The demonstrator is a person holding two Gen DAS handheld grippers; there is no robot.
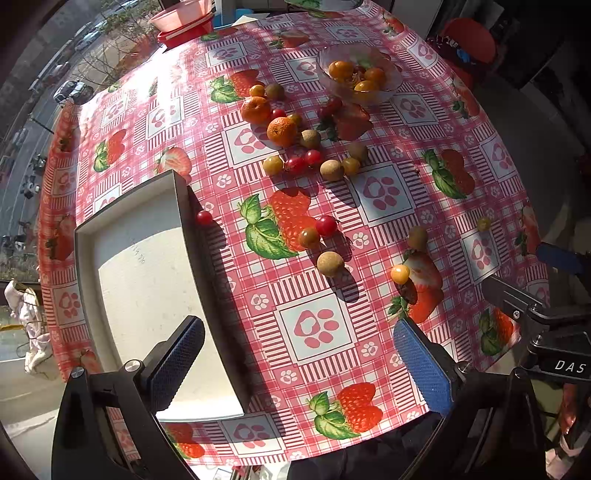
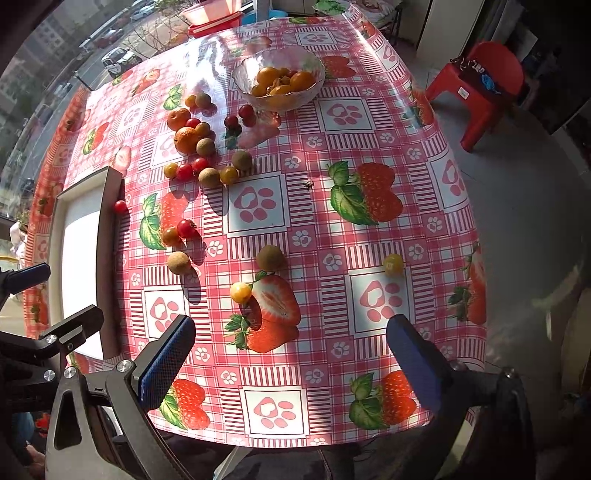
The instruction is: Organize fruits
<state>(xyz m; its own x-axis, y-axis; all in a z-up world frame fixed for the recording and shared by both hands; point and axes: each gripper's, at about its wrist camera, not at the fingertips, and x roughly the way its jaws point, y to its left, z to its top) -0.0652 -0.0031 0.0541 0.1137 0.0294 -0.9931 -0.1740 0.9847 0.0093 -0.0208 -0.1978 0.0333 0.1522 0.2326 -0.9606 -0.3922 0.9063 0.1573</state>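
Note:
Small fruits lie loose on the strawberry-print tablecloth: two oranges (image 1: 281, 131) (image 2: 186, 139), red cherry tomatoes (image 1: 326, 225) (image 2: 185, 228), yellow tomatoes (image 1: 400, 274) (image 2: 241, 291) and brown longans (image 1: 330, 263) (image 2: 270, 257). A glass bowl (image 1: 391, 90) (image 2: 316, 88) at the far side holds several yellow-orange fruits. A grey rectangular tray (image 1: 183, 206) (image 2: 107, 221) lies empty at the left. My left gripper (image 1: 299, 354) is open and empty above the table's near edge, right of the tray. My right gripper (image 2: 291, 350) is open and empty above the near edge.
A red tomato (image 1: 204, 217) (image 2: 120, 206) rests against the tray's outer wall. A pink bowl on red plates (image 1: 183, 18) stands at the far edge. A red plastic stool (image 2: 487, 88) stands on the floor to the right. The table ends just below both grippers.

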